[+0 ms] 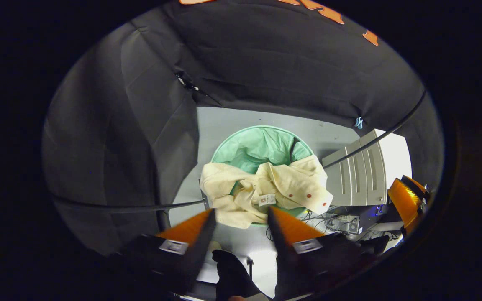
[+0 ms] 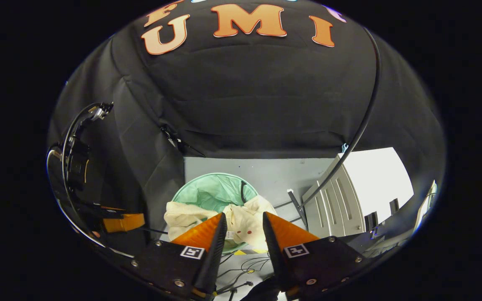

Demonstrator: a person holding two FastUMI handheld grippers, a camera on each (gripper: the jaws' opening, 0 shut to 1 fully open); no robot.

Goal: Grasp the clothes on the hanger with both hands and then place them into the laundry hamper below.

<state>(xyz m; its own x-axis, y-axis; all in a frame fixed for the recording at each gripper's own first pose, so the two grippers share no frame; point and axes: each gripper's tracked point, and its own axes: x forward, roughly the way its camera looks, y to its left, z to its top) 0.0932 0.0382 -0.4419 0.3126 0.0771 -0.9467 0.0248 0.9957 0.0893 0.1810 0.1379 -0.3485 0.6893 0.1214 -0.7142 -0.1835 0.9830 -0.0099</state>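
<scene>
The cream garment point(image 1: 266, 190) is seen draped over the rim of the green hamper point(image 1: 262, 144) below, partly inside, while the left gripper point(image 1: 241, 217) and right gripper point(image 2: 243, 221) are held above it, jaws parted and empty, apparently after release.

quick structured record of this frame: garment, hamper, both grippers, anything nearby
garment: cream garment with red dots, draped over the hamper rim, partly hanging outside
hamper: round green laundry hamper on the grey floor, interior mostly bare
left gripper: open, above the hamper, holding nothing
right gripper: open, above the hamper, holding nothing
nearby: white cabinet beside the hamper; black rail crossing above; cables on floor
</scene>
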